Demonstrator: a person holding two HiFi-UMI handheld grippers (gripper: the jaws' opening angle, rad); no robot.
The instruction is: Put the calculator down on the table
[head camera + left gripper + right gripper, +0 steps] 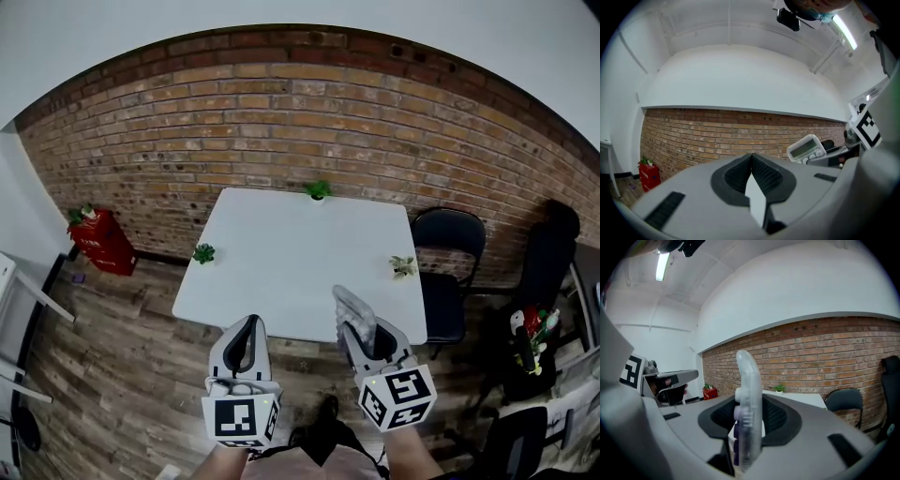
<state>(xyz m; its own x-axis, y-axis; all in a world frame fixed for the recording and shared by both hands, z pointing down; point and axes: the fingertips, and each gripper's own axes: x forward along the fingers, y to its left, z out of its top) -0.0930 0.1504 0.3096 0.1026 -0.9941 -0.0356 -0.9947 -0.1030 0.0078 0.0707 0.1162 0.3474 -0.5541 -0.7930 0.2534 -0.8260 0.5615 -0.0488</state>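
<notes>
A pale, see-through calculator [353,307] stands on edge between the jaws of my right gripper [360,330], which is shut on it just before the near edge of the white table [281,272]. In the right gripper view the calculator [749,399] rises edge-on out of the gripper [749,427], purple keys to the left. My left gripper [247,345] hangs beside it, over the floor short of the table, shut with nothing in it. The left gripper view shows its tips [751,157] touching, and the calculator [806,148] to the right.
Three small potted plants stand on the table: at the far edge [317,189], the left edge [203,253] and the right edge [403,266]. Black chairs [452,246] stand to the right and a red object [101,242] to the left, against the brick wall.
</notes>
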